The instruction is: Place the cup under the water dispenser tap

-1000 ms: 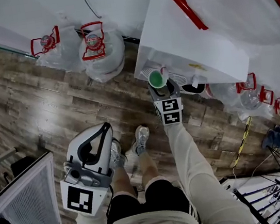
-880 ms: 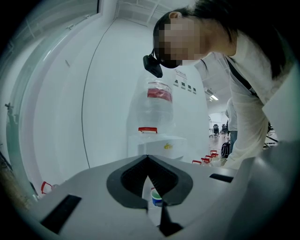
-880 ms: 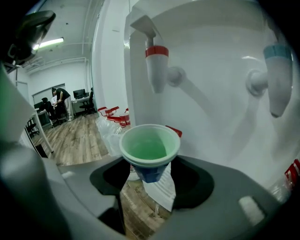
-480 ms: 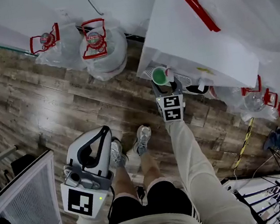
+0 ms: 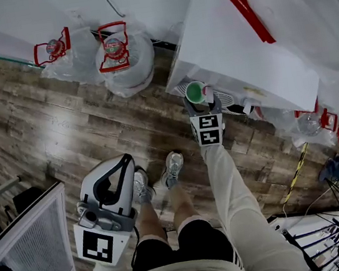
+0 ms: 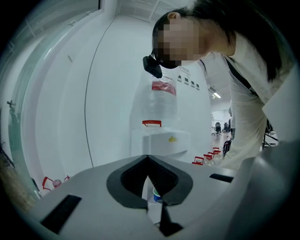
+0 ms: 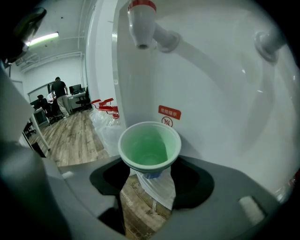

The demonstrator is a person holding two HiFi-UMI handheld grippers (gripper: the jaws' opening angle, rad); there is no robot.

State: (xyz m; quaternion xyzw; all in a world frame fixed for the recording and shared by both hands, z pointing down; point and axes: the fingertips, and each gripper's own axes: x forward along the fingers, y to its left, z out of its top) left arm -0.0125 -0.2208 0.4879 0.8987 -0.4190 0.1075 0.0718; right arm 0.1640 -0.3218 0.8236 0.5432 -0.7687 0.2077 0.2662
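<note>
Wood floor [image 5: 61, 129] below, white water dispenser [image 5: 238, 45] ahead. Gripped green cup [image 7: 149, 145] upright in right gripper [image 7: 149, 176], almost straight under red tap [image 7: 141, 23]. Held left gripper [image 5: 128, 155] closed, empty, far back.

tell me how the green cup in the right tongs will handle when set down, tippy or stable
Probably light: the cup looks empty. Its thin rim suggests it may flex if the right tongs squeeze harder. It narrows toward the base, so likely tippy when released.

Smooth green plastic cup [image 7: 149, 147], glossy white plastic dispenser [image 7: 220, 84], matt grained wood-plank floor [image 5: 61, 129].
</note>
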